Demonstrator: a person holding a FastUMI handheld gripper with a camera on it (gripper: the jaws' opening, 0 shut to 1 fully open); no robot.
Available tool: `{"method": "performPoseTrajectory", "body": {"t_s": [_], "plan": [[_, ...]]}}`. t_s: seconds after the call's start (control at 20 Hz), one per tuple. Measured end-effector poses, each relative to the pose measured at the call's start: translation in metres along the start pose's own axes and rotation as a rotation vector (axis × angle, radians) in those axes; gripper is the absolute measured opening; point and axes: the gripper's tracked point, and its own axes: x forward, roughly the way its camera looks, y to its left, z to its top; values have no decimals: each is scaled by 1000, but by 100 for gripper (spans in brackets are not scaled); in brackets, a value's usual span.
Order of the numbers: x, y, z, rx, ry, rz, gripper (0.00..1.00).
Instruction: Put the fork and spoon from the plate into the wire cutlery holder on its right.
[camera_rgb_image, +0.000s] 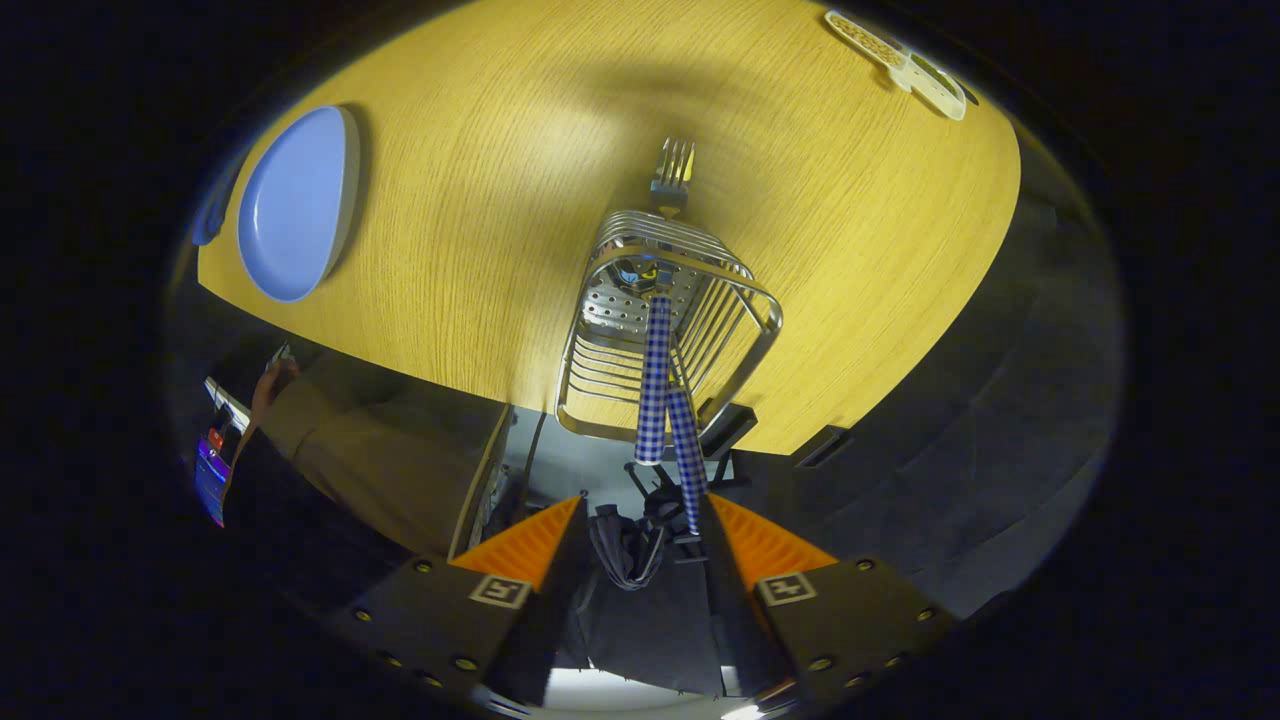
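Gripper (640, 525) hangs above the wire cutlery holder (665, 330) with its fingers spread apart, pressing on nothing. The holder stands close to the near edge of the wooden table (480, 200). Two check-patterned handles rise out of it toward the fingers. The longer handle (652, 370) ends short of them, while the tip of the other handle (686, 460) reaches in between them, just beside the right finger. Fork tines (673, 170) show past the holder's far rim; whether they poke through the wires I cannot tell. The blue plate (295, 205), by the table's left edge, holds no cutlery, so both pieces lie as the task wants.

The risk I see is that right finger. A sideways drift could catch the nearby handle, lever the piece out, or tip the light holder over the near edge.
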Motion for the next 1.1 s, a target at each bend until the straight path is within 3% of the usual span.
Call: {"method": "performPoseTrajectory", "body": {"t_s": [0.05,0.1,0.3,0.45,0.8,1.1], "plan": [[-1,-4,-4,-3,-17,-9,80],[-4,-6,-12,1,-41,-9,87],[-14,-10,-40,38,-165,22,87],[-25,-5,-51,104,-336,72,98],[-103,8,-21,300,-1051,85,98],[-180,3,-44,540,-1581,-24,98]]}}
